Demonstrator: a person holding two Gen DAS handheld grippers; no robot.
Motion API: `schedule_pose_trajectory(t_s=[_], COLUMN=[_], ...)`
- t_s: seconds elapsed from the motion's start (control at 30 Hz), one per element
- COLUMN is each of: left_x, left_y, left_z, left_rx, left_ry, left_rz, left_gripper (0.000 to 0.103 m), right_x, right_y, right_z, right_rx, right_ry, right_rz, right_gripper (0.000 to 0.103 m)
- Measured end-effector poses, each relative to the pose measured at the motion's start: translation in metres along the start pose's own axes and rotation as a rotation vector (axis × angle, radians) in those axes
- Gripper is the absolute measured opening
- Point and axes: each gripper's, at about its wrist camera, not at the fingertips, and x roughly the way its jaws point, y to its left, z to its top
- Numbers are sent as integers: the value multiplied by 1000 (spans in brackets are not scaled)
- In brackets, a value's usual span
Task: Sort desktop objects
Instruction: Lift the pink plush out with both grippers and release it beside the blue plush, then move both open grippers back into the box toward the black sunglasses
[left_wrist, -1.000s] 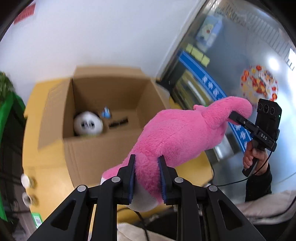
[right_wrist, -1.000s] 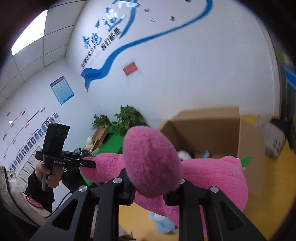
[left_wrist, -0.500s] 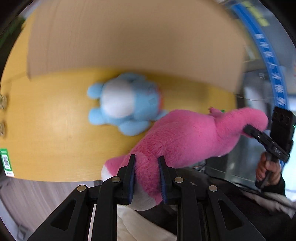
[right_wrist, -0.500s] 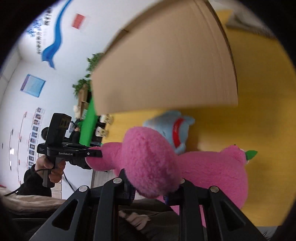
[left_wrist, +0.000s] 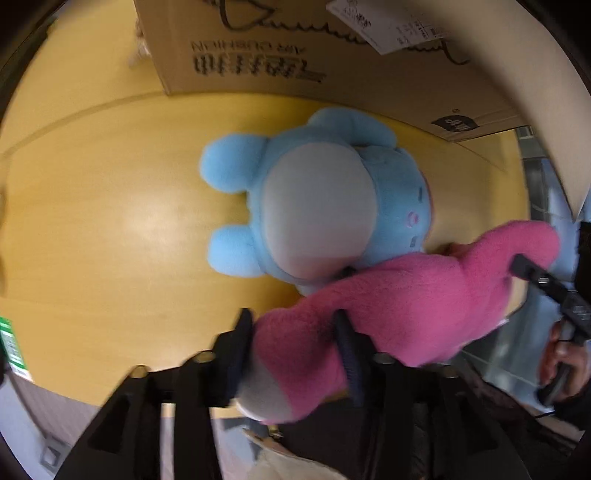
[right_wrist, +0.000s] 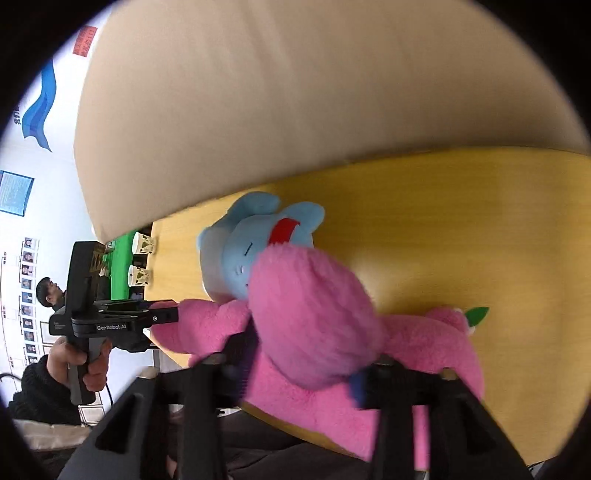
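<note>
Gripping the pink plush toy (left_wrist: 399, 314), both left tongs (left_wrist: 293, 339) and right tongs (right_wrist: 299, 354) stay clamped on it. At 12 o'clock of it, touching, a blue plush toy (left_wrist: 314, 206) lies on the yellow surface (left_wrist: 103, 229) beside a cardboard box (left_wrist: 332, 48).

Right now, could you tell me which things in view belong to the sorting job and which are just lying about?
Part of the job:
pink plush toy, gripped by left gripper and right gripper
blue plush toy on the table
cardboard box

Just lying about:
paper cups at the table's edge
green label
wall posters
</note>
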Motion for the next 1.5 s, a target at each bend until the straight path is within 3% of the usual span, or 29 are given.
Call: schedule_pose_trajectory(t_s=[0.07, 0.13, 0.23, 0.33, 0.43, 0.57, 0.67, 0.73, 0.9, 0.97, 1.1, 1.27, 1.5], left_x=[-12, -29, -57, -107, -161, -242, -284, -301, -301, -282, -236, -160, -45], left_y=[0, 2, 7, 5, -4, -25, -36, -39, -62, -68, -74, -78, -77], left_z=[-7, -22, -41, -55, -51, -25, 17, 52, 154, 206, 279, 358, 426], left_rx=[29, 39, 26, 34, 59, 109, 144, 170, 293, 340, 347, 326, 169], left_ry=[-53, -103, -167, -269, -380, -571, -671, -705, -621, -528, -359, -211, 25], left_rz=[44, 36, 16, -11, -42, -74, -83, -84, -24, -2, 39, 75, 49], left_gripper=[69, 75, 77, 77, 78, 88, 103, 103, 103, 103, 103, 103, 102], right_x=[-17, -35, -66, -99, -139, -190, -214, -214, -155, -129, -64, 2, 81], right_y=[6, 12, 24, 39, 72, 125, 165, 179, 186, 186, 156, 81, -14], right_z=[-3, -8, -17, -25, -24, 15, 70, 111, 226, 269, 326, 382, 405], right_rx=[-16, -28, -67, -116, -218, -367, -440, -465, -491, -514, -595, -244, 115], right_ry=[-10, -6, -7, -8, -50, -168, -243, -253, -120, -54, 145, 264, 328], right_rz=[-6, -29, -29, -5, 81, 180, 137, 64, -131, -206, -328, -356, -392], right_gripper=[84, 86, 103, 103, 103, 103, 103, 103, 103, 103, 103, 103, 102])
